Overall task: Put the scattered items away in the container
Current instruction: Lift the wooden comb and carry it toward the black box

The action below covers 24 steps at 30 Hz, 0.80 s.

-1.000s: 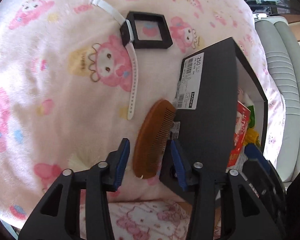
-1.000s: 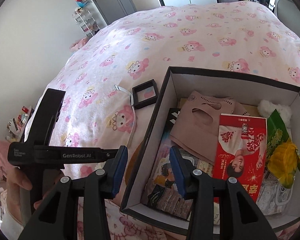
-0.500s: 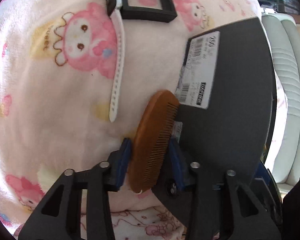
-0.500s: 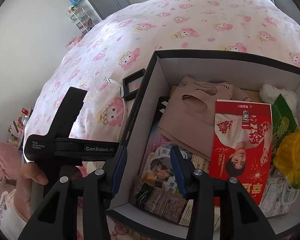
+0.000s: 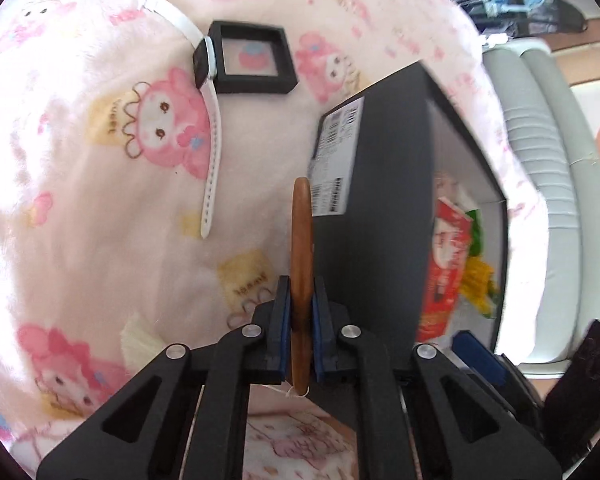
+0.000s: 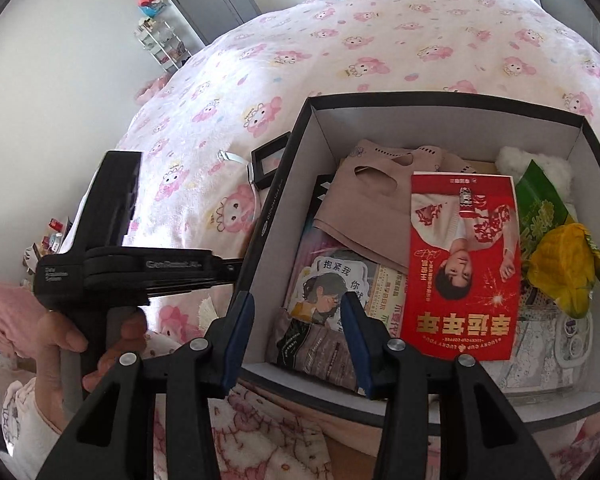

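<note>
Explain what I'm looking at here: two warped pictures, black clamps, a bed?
No robot: a person holds a handheld clamp in each hand, each with a fisheye camera looking along its jaws. The left-hand view shows the left gripper; its jaws have just been closing and now pinch a brown wooden comb edge-on. On the pink blanket lie a white-strapped watch and a small black frame, beside a black box. The right-hand view shows the right gripper, open and empty, above that box, already full of packets and cloth.
</note>
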Each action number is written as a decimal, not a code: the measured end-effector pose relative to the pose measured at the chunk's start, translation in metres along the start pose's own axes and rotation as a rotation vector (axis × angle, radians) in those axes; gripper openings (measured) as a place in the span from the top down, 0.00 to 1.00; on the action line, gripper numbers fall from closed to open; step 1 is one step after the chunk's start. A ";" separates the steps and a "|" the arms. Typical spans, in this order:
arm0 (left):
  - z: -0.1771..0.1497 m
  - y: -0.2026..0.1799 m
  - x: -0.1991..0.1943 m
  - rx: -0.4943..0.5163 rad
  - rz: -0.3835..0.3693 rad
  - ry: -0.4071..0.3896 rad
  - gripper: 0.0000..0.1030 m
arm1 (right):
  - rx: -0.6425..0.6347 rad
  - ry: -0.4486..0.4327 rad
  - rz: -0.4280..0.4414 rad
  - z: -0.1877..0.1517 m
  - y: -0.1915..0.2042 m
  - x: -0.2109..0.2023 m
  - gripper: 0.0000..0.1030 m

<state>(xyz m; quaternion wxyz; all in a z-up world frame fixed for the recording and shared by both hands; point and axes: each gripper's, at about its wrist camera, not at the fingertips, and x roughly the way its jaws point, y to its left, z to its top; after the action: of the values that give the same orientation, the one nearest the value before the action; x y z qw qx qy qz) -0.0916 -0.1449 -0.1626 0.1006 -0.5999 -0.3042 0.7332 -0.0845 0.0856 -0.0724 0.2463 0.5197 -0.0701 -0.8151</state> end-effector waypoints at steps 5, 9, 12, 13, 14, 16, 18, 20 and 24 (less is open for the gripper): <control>-0.025 -0.009 -0.052 -0.003 -0.095 -0.106 0.93 | 0.026 -0.029 0.026 -0.008 -0.011 -0.027 0.61; -0.026 -0.032 -0.094 0.053 -0.200 -0.178 0.93 | 0.051 -0.056 0.088 -0.019 -0.017 -0.049 0.59; -0.028 -0.070 -0.093 0.134 -0.231 -0.174 0.93 | 0.073 -0.068 0.155 -0.022 -0.025 -0.061 0.57; -0.028 -0.083 -0.089 0.166 -0.239 -0.163 0.93 | 0.083 -0.075 0.178 -0.022 -0.029 -0.065 0.57; -0.027 -0.094 -0.084 0.189 -0.247 -0.150 0.93 | 0.094 -0.085 0.199 -0.020 -0.034 -0.070 0.57; -0.027 -0.116 -0.073 0.229 -0.257 -0.127 0.93 | 0.104 -0.106 0.222 -0.016 -0.045 -0.080 0.56; -0.023 -0.136 -0.059 0.257 -0.263 -0.103 0.93 | 0.103 -0.124 0.214 -0.009 -0.058 -0.089 0.55; -0.018 -0.154 -0.046 0.280 -0.280 -0.087 0.93 | 0.099 -0.141 0.193 0.000 -0.072 -0.097 0.55; -0.007 -0.183 -0.028 0.314 -0.328 -0.076 0.93 | 0.055 -0.156 0.135 0.023 -0.094 -0.102 0.55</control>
<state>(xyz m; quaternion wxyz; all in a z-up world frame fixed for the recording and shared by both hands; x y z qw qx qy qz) -0.1178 -0.0115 -0.0369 0.2989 -0.4914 -0.2833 0.7675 -0.1012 0.2129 -0.0138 0.2801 0.4556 -0.1463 -0.8322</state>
